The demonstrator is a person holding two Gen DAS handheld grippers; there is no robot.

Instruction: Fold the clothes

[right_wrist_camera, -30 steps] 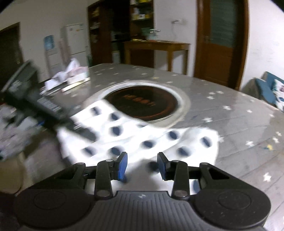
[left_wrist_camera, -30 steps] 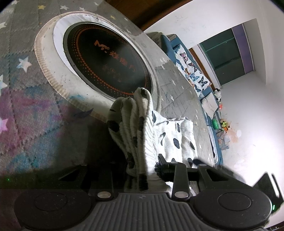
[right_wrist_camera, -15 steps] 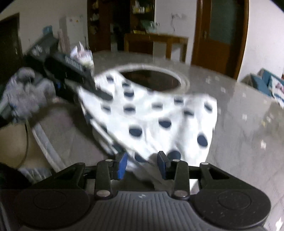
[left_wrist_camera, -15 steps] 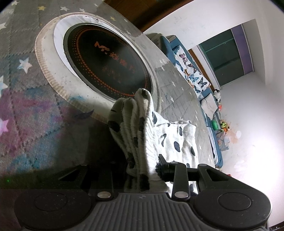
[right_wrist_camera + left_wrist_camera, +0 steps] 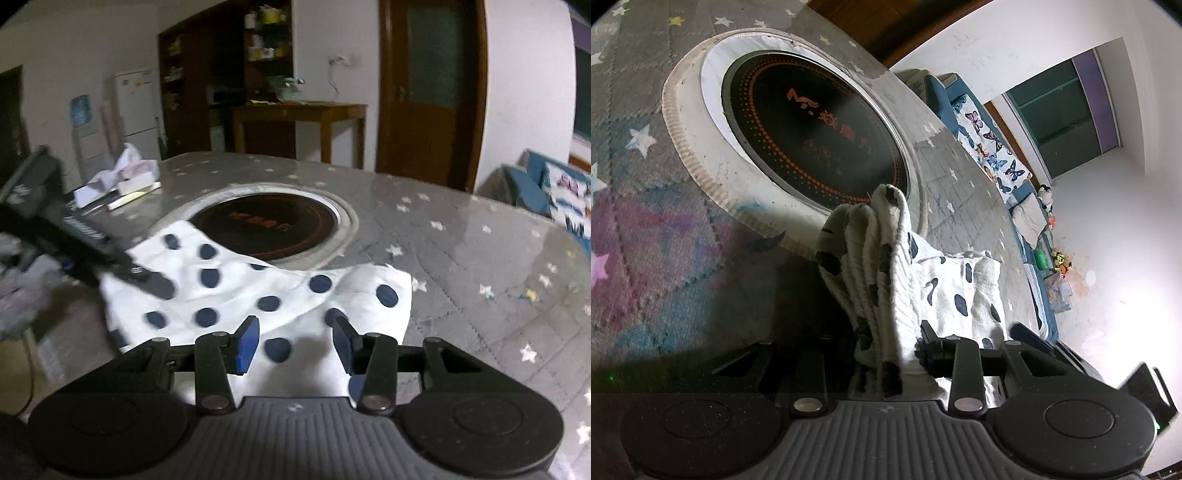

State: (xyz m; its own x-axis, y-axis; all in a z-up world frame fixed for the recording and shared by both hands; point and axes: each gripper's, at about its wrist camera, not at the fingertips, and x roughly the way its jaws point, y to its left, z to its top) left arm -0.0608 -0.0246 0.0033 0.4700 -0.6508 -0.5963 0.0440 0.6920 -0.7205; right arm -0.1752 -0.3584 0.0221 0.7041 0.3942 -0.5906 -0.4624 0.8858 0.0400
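Cloth (image 5: 258, 291): white with dark dots, lying partly spread on the surface (image 5: 480, 258), one edge lapping the rim of the round black cooktop (image 5: 266, 225) set into it. One end is gathered into a thick bunch of folds (image 5: 882, 280).

Left hand-held gripper (image 5: 886, 354): clenched on that bunch; several layers stand up between its jaws. In the right wrist view it enters from the left, holding the cloth's left edge (image 5: 147, 280).

Right hand-held gripper (image 5: 293, 339): jaws opening, blue pads apart. Cloth lies under and between them, but the pads do not look pressed on it (released, as far as I can judge).

Handling, judged: thin, soft, light fabric; it sags and creases freely, will not hold a shape, and may drag on the quilted cover. Best taken at a corner or hem, pinching all layers together; the free right corner (image 5: 399, 280) looks the natural grip for the next fold. Risk: layers slipping out of a shallow pinch.
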